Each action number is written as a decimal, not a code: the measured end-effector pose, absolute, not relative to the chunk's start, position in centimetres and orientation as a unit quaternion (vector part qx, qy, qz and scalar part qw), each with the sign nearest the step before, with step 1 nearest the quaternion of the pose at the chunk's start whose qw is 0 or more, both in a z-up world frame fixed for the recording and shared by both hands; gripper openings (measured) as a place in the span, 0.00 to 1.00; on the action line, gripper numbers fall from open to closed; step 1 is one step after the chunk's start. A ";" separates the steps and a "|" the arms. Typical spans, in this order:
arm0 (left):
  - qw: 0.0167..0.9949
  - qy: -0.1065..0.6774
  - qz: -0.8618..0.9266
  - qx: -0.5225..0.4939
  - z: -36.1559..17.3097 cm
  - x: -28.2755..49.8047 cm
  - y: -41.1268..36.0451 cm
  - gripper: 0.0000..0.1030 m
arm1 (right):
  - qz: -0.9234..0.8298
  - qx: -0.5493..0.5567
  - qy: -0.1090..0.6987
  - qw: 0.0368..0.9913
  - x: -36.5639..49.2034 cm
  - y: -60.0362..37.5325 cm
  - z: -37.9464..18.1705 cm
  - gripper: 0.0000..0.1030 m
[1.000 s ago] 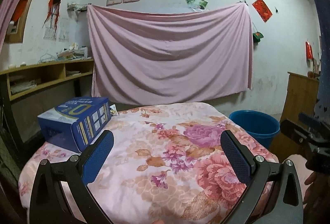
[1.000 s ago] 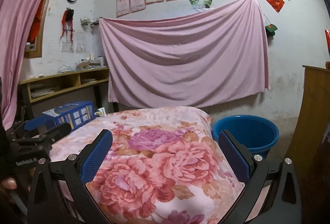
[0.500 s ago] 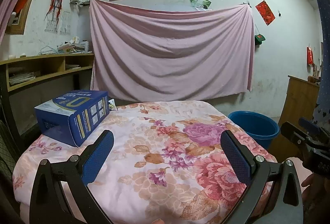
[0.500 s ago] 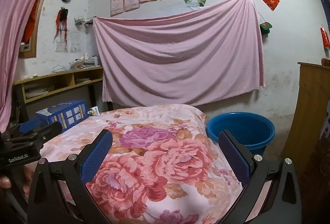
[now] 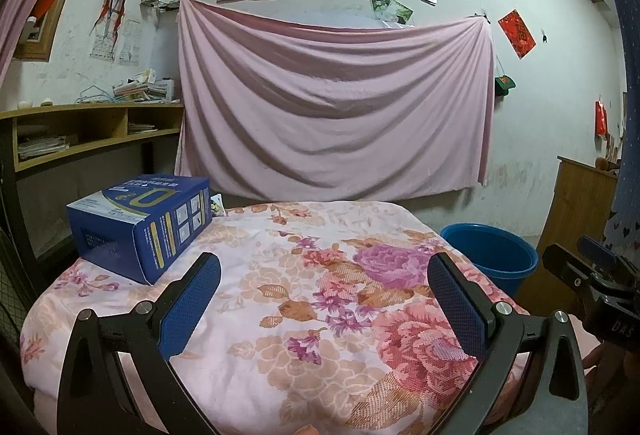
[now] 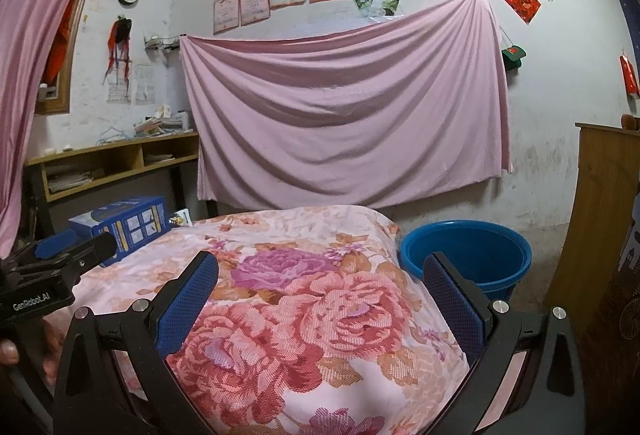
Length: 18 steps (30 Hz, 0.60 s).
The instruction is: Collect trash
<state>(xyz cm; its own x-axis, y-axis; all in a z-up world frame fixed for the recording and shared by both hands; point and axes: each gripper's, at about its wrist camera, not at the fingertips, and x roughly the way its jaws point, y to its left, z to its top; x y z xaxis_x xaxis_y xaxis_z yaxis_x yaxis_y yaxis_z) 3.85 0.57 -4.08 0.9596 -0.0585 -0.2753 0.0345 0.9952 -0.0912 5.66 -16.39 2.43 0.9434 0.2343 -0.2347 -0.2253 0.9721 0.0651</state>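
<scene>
A blue cardboard box lies on the far left of a table covered with a floral cloth; it also shows in the right wrist view. A small wrapper lies just behind the box. A blue bucket stands on the floor right of the table, also seen in the left wrist view. My left gripper is open and empty above the cloth, right of the box. My right gripper is open and empty over the table's right part, left of the bucket.
A pink sheet hangs on the back wall. A wooden shelf with papers stands at the left. A wooden cabinet stands at the right, close to the bucket.
Both views have shifted a little lower and closer to the table; the box sits nearer the left gripper. Both grippers stay open and empty.
</scene>
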 end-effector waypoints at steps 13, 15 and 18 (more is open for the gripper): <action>0.989 0.138 -0.023 -0.042 -3.9 3.7 0.5 0.98 | 0.111 0.018 0.118 0.987 5.7 -16.3 2.5 1.00; 0.989 0.137 -0.023 -0.043 -3.9 3.7 0.5 0.98 | 0.113 0.017 0.118 0.986 5.7 -16.3 2.5 1.00; 0.989 0.137 -0.023 -0.043 -3.9 3.7 0.5 0.98 | 0.114 0.017 0.117 0.986 5.7 -16.2 2.5 1.00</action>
